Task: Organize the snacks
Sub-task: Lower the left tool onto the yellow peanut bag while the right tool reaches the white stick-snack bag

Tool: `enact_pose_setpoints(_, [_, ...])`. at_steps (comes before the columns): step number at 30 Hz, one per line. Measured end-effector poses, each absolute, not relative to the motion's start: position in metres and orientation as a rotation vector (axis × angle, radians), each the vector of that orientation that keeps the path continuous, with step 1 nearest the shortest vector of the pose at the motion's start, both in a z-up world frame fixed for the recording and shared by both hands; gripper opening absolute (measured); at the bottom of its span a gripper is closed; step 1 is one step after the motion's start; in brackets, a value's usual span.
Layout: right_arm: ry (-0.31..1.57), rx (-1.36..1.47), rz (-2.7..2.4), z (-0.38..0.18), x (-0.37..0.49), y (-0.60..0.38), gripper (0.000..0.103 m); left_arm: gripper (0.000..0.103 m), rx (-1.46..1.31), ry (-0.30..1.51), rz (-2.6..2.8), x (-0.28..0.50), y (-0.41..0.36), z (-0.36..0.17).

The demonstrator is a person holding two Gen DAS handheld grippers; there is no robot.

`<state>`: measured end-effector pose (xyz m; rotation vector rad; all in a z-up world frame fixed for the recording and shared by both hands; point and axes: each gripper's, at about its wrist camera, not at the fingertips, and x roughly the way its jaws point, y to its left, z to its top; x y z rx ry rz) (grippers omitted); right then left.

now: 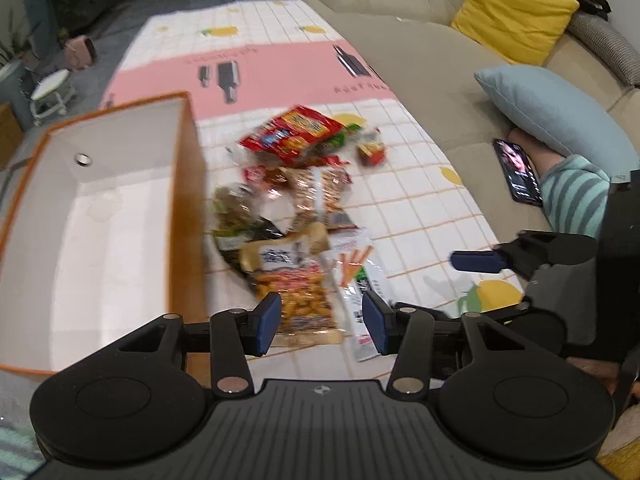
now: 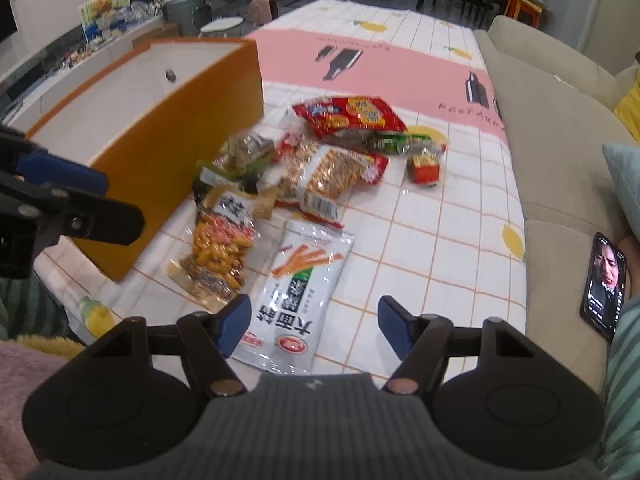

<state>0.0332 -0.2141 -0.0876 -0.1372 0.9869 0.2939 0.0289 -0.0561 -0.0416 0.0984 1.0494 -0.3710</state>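
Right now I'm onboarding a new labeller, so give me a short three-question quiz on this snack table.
1. True or false: the orange box already holds snack packets.
2. Which packet lies nearest the right gripper? A) white packet with orange sticks B) red cracker bag
3. Fill in: the phone rests on the ____.

Key: 1 false, its white inside is bare; 2 A; 3 sofa.

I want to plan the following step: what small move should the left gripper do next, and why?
Probably lower the left gripper a little and close it on the orange snack bag: the bag lies between its open pads, not yet pressed, and the orange box stands empty beside.
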Motion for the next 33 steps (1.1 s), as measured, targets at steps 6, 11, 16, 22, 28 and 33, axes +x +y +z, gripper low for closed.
enact_pose_setpoints(6, [1.034, -0.115, 0.289, -0.107, 0.046, -0.222, 0.069, 0.083, 0.108, 1.085, -0.309, 0.047, -0.069, -0.066])
enact_pose_setpoints(11, [1.063, -0.095, 0.266, -0.122, 0.06, -0.228, 0.074, 0.087, 0.065, 1.145, -0.248, 0.066, -0.071, -0.088])
enact_pose_setpoints(16, [1.083, -0.09, 0.277, -0.132, 0.067, -0.228, 0.075, 0.087, 0.005, 1.169, -0.206, 0.08, -0.07, -0.109])
enact_pose_setpoints(22, [1.094, -0.091, 0.289, -0.141, 0.072, -0.226, 0.078, 0.089, 0.022, 1.174, -0.175, 0.089, -0.071, -0.133])
enact_pose_setpoints(28, [1.119, -0.079, 0.299, -0.148, 0.076, -0.226, 0.078, 0.098, 0.095, 1.119, -0.156, 0.088, -0.075, -0.145])
enact_pose_setpoints(33, [1.119, -0.078, 0.313, -0.15, 0.077, -0.223, 0.079, 0.099, 0.222, 1.11, -0.154, 0.087, -0.088, -0.152])
